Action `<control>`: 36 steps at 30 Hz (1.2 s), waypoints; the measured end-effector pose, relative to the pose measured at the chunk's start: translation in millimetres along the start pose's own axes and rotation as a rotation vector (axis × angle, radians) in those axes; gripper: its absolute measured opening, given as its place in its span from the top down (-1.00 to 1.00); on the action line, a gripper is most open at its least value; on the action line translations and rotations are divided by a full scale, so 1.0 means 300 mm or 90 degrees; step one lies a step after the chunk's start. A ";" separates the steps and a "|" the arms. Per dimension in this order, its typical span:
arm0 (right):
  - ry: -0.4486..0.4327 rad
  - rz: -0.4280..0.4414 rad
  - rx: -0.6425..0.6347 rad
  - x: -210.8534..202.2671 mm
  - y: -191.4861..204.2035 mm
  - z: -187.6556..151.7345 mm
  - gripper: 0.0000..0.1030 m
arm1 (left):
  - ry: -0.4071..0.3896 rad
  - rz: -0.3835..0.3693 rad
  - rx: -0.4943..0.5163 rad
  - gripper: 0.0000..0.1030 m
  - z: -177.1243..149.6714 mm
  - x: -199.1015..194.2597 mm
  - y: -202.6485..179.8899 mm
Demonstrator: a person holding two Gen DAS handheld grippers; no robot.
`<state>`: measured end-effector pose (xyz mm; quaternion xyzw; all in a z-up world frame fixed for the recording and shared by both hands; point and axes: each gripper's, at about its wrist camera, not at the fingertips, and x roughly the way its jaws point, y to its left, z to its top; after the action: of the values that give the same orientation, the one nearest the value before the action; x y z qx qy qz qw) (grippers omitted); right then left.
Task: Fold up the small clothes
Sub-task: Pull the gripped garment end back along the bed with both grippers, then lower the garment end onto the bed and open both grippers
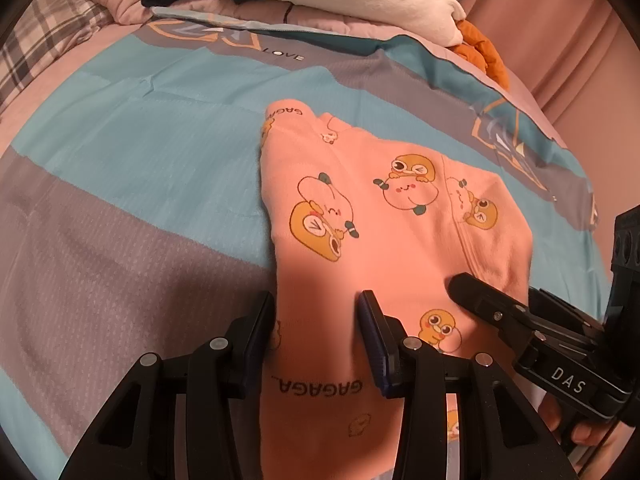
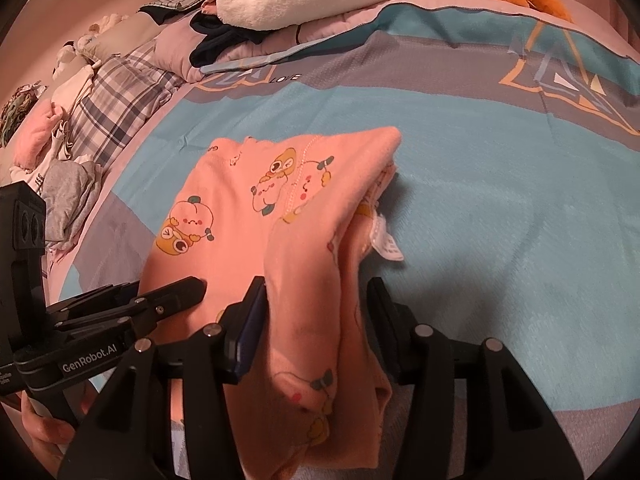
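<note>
Left gripper (image 1: 318, 320) half open, straddling near hem of pink garment (image 1: 380, 216), pads not pressing. Right gripper (image 2: 316, 300) jaws opening, bunched fold between, unclamped. Garment at 12 o'clock on bedspread (image 1: 140, 152). Judged light, limp, non-slip; take hold at hem corners.

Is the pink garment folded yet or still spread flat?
Partly folded. The pink garment lies doubled on the bed, layered edges and a white tag showing at one side; its near end is still draped between both grippers' fingers.
</note>
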<state>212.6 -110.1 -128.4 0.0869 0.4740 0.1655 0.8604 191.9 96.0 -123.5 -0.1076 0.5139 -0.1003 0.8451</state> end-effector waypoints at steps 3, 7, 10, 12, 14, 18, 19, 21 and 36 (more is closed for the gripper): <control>-0.002 -0.006 -0.002 -0.010 0.002 -0.011 0.00 | 0.001 0.002 -0.001 0.18 -0.006 -0.005 -0.001; -0.006 -0.023 -0.018 -0.023 0.019 -0.023 -0.01 | 0.001 0.006 -0.002 0.18 -0.014 -0.011 -0.006; -0.010 -0.037 -0.034 -0.027 0.034 -0.026 -0.02 | 0.001 0.010 -0.002 0.18 -0.021 -0.016 -0.009; -0.011 -0.044 -0.041 -0.030 0.040 -0.028 -0.02 | 0.000 0.012 -0.002 0.18 -0.025 -0.019 -0.011; -0.012 -0.048 -0.045 -0.032 0.045 -0.030 -0.03 | 0.000 0.013 -0.002 0.18 -0.028 -0.022 -0.012; -0.013 -0.051 -0.047 -0.039 0.048 -0.035 -0.03 | 0.000 0.014 -0.003 0.18 -0.031 -0.025 -0.011; -0.013 -0.051 -0.049 -0.039 0.048 -0.035 -0.03 | 0.000 0.015 -0.002 0.18 -0.030 -0.025 -0.011; -0.014 -0.054 -0.053 -0.043 0.058 -0.039 -0.03 | -0.001 0.018 0.001 0.18 -0.034 -0.030 -0.012; -0.019 -0.075 -0.065 -0.090 0.074 -0.073 -0.10 | -0.003 0.037 0.006 0.18 -0.068 -0.069 -0.027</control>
<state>176.2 -99.6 -112.1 0.0173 0.4562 0.1374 0.8790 163.9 92.4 -112.9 -0.0887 0.5144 -0.0778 0.8494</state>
